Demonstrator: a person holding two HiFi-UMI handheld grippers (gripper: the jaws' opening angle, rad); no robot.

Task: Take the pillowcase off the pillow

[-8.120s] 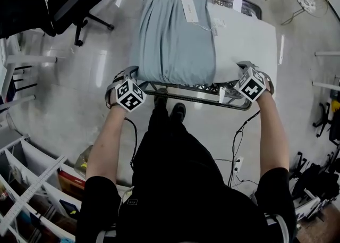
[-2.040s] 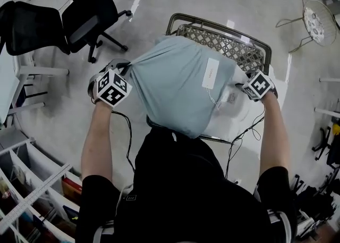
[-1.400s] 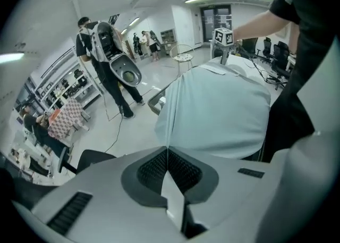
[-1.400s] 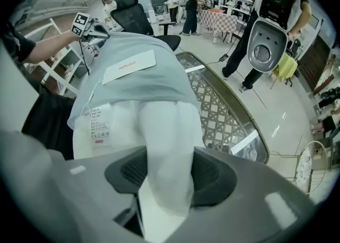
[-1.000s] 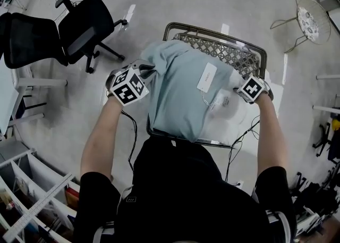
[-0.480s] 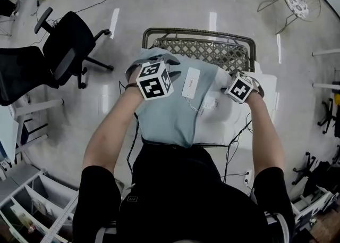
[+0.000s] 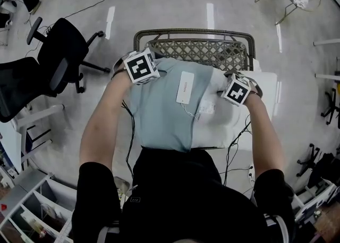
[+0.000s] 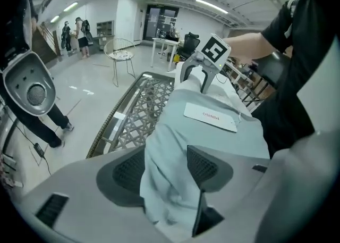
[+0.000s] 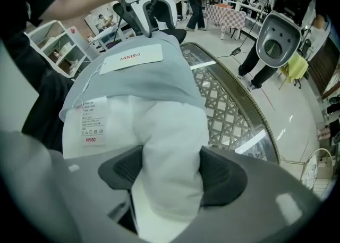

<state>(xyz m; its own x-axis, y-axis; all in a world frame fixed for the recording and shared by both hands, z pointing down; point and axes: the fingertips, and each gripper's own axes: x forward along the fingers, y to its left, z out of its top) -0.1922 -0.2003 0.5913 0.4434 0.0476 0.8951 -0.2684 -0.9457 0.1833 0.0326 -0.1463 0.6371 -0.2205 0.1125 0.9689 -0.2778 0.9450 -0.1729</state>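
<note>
Left tongs (image 8: 167,168) have just been opening, pillowcase (image 7: 154,109) fabric lying loose between them; right tongs (image 9: 166,172), also widening, pinch the bare pillow (image 7: 219,122) corner on the counter (image 7: 202,53). Mid-strip regrip, I judge: next, reclamp the pillowcase and pull it off leftward.

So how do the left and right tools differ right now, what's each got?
The left tool has a fold of the blue-grey pillowcase between its jaws; the right tool has a corner of the white pillow. The left tool's jaws stand loose around the pillowcase; the right tool's jaws squeeze the pillow. Shared: both tools point steeply down, and both sets of jaws have just been opening.
</note>
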